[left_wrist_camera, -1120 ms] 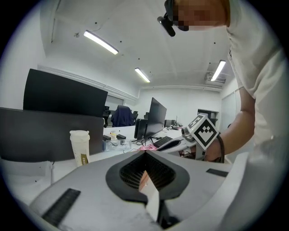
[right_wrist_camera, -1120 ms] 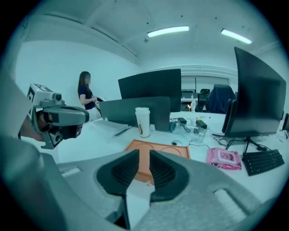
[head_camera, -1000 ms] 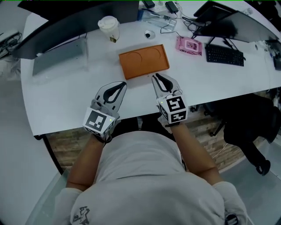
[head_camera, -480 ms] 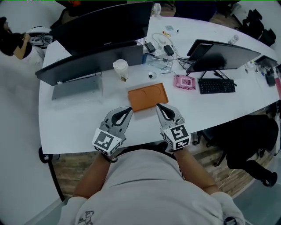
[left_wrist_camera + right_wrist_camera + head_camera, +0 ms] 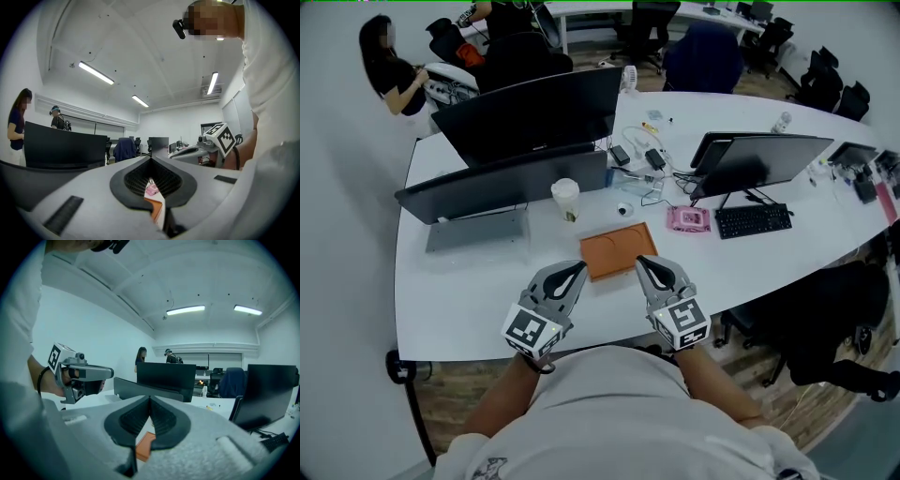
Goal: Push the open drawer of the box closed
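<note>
Two closed, empty grippers — left gripper (image 5: 577, 268), right gripper (image 5: 643, 262) — near one orange box (image 5: 619, 251).

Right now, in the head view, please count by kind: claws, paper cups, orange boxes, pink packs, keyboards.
Claws: 2, left claw, right claw
Paper cup: 1
Orange box: 1
Pink pack: 1
Keyboard: 1
Total: 6

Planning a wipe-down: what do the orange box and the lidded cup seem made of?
The orange box: likely matte plastic, given even colour and moulded circles on top. The lidded cup: probably paper with a plastic lid, a disposable takeaway shape. Both too small to be certain.
</note>
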`<state>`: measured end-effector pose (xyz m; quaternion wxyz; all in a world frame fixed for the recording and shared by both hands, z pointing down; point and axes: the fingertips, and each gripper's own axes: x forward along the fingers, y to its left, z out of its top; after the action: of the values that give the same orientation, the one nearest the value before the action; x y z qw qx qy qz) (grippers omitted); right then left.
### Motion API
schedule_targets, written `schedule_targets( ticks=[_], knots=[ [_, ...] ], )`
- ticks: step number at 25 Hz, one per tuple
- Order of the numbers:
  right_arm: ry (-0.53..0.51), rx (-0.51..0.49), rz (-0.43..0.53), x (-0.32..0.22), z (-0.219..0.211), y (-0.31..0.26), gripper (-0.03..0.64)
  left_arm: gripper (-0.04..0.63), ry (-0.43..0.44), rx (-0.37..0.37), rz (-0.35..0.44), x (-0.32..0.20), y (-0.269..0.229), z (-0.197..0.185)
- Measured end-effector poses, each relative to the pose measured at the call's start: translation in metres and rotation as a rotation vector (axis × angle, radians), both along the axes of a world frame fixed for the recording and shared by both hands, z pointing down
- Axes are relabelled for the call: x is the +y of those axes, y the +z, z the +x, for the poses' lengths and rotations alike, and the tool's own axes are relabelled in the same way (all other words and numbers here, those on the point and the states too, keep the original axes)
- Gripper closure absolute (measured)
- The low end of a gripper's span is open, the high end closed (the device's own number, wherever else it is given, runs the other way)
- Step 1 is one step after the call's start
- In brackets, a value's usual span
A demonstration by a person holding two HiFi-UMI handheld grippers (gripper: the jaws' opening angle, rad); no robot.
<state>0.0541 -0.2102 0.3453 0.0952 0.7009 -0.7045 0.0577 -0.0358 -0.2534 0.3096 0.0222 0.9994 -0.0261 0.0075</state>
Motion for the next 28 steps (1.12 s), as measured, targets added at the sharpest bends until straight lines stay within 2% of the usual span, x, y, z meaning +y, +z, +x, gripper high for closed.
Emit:
schedule_targets(
  ticks=[8,16,28],
  knots=[
    [0.014,0.0,0.02,0.022,-0.029,-0.008,0.614,0.597,0.062,-0.001,-0.003,0.022,-0.003,-0.023],
    [-0.024,0.003,0.048,0.065,-0.047,-0.018,0.614,0.597,0.025,0.016,-0.008,0.059,-0.007,-0.038],
    [-0.081,-0.006,0.036,0.189,-0.058,-0.012,0.614,0.597,-0.019,-0.01,-0.047,0.185,0.004,-0.052]
  ],
)
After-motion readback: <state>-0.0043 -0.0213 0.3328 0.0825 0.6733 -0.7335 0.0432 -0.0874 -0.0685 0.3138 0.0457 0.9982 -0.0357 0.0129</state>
